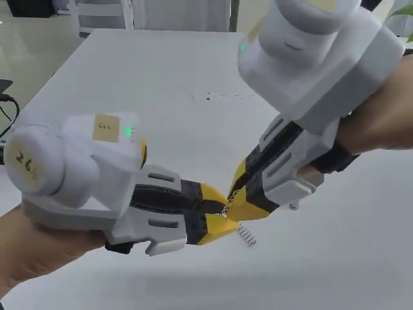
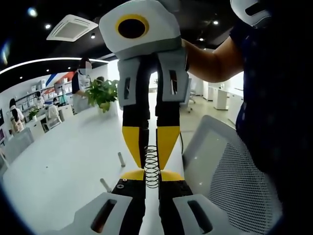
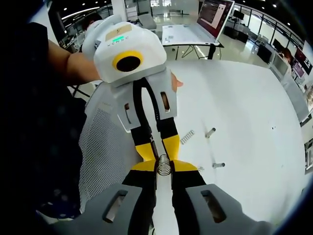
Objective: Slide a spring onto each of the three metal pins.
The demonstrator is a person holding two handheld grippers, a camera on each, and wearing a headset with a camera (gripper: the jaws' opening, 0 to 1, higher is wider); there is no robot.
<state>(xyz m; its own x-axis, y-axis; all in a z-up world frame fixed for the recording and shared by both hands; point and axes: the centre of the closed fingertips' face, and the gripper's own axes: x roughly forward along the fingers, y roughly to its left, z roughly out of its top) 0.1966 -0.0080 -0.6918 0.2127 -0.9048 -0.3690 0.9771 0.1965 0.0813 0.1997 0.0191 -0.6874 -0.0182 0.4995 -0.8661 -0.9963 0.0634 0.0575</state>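
Spring (image 2: pixel 152 166) is sitting in mid-air, off the table, bridging both sets of tips. Left hand-held gripper (image 2: pixel 152 178) is pinching one end, right hand-held gripper (image 1: pixel 235 203) is clamping the other. Can't tell if a pin is inside it.

Risk: any skew between the two pinches is likely bending coils or popping it loose.

Spare spring (image 3: pixel 187 137), one pin (image 3: pixel 210 132) and a second pin (image 3: pixel 218 165) are lying loose on the white table (image 1: pixel 161 77), so a bump is likely sending them rolling. Open office around it: mesh chair (image 2: pixel 230 176), plant (image 2: pixel 102 92).
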